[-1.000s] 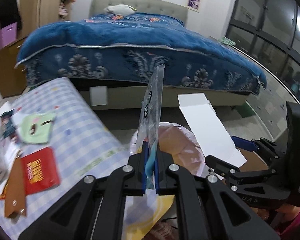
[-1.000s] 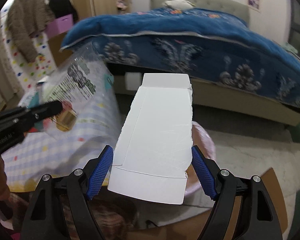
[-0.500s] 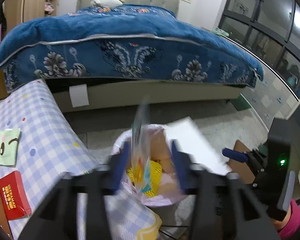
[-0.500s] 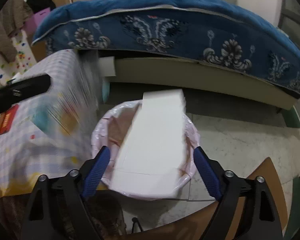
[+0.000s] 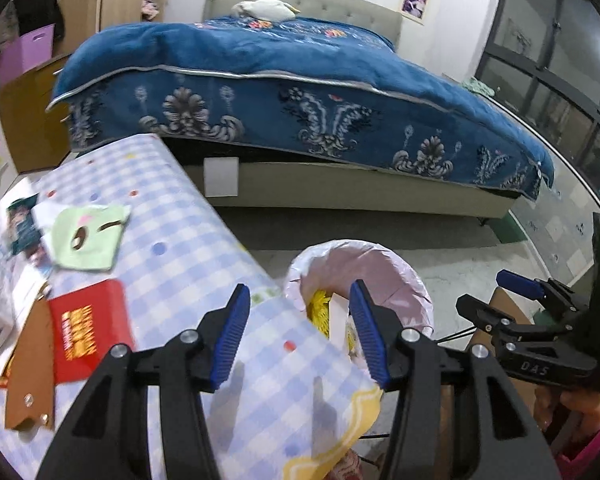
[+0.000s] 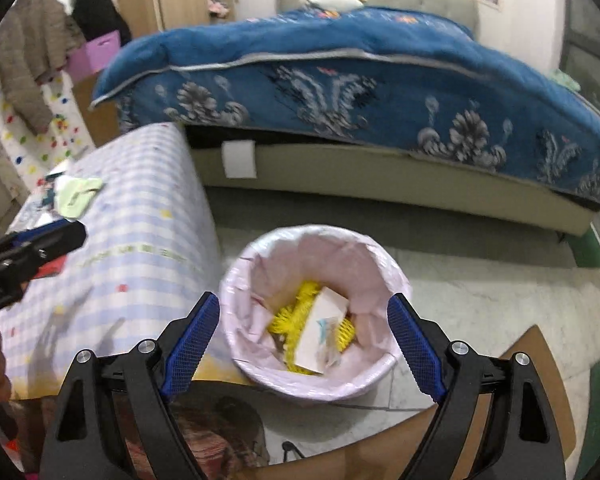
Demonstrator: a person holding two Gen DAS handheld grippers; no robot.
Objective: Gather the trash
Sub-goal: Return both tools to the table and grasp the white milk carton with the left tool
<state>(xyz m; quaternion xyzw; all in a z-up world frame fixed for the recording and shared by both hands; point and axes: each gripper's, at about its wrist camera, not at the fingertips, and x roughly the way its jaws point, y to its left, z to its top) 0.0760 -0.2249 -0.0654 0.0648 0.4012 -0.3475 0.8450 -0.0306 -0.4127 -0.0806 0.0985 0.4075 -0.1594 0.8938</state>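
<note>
The bed (image 5: 300,92) fills the upper half of both views. The table (image 5: 172,248), under a blue checked cloth, takes the left. The bin (image 6: 316,304), lined in pink, stands on the floor just beside the table's corner, at centre in the right view and centre-right in the left view.

Both grippers tilt downward. The right gripper (image 6: 304,340) hangs over the bin with jaws wide and nothing between them. The left gripper (image 5: 300,332) sits over the table's corner, jaws apart and holding nothing.

Only the right view looks into the bin: a white box (image 6: 320,336) lies there on yellow trash (image 6: 296,312). Only the left view shows what is on the table at left: a red packet (image 5: 88,332), a green cloth (image 5: 92,240), a brown card (image 5: 30,380).
</note>
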